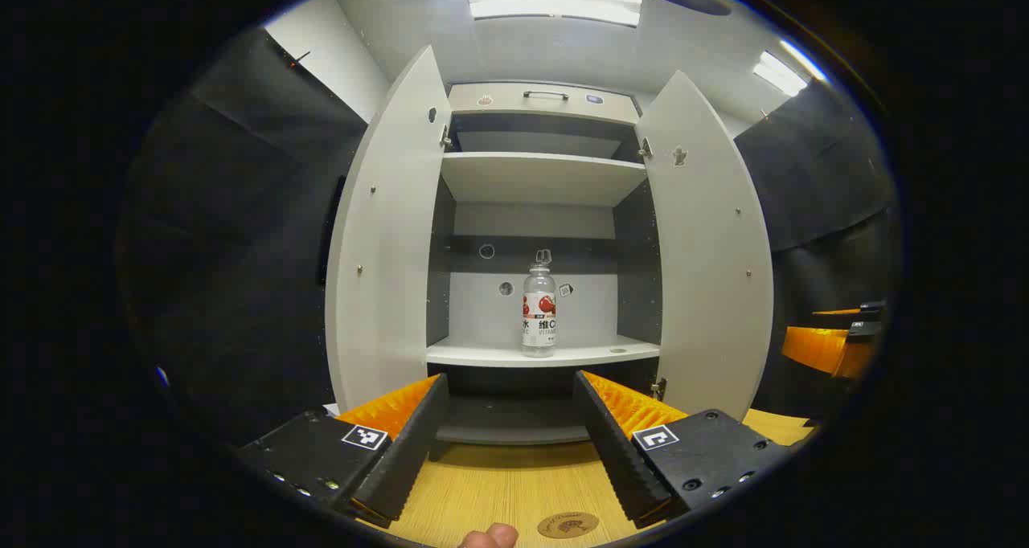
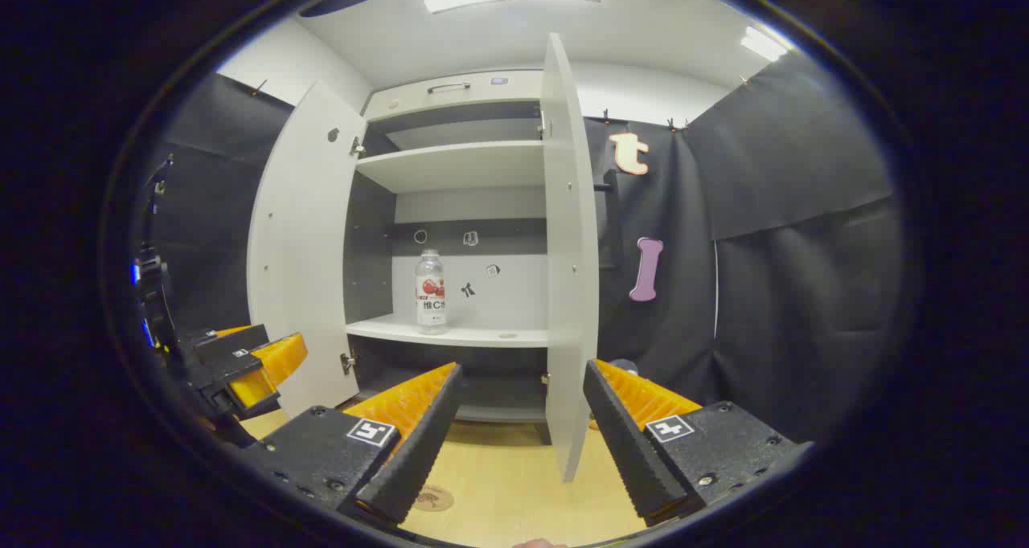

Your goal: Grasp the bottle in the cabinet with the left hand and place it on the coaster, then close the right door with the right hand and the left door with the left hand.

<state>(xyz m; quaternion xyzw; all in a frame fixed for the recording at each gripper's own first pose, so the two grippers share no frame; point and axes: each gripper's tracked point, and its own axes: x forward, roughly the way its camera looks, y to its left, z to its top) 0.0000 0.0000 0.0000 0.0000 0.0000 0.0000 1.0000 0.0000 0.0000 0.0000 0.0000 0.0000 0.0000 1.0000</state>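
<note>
A clear bottle (image 1: pixel 539 311) with a red and white label stands upright on the lower shelf (image 1: pixel 543 353) of a white cabinet whose two doors stand open. In the left gripper view my left gripper (image 1: pixel 508 443) is open, well short of the cabinet, pointing at the bottle. A round brown coaster (image 1: pixel 567 525) lies on the wooden table between its fingers. In the right gripper view the bottle (image 2: pixel 431 291) stands left of the right door (image 2: pixel 569 251), whose edge faces my open right gripper (image 2: pixel 521 435). The coaster (image 2: pixel 432 497) lies by its left finger. The left gripper (image 2: pixel 241 367) shows at the far left.
The left door (image 1: pixel 386 235) and right door (image 1: pixel 711 251) swing out toward me on either side of the opening. An upper shelf (image 1: pixel 543 174) and a top drawer with a handle (image 1: pixel 546 95) sit above. The right gripper (image 1: pixel 836 343) shows at the right edge. Black cloth walls surround the booth.
</note>
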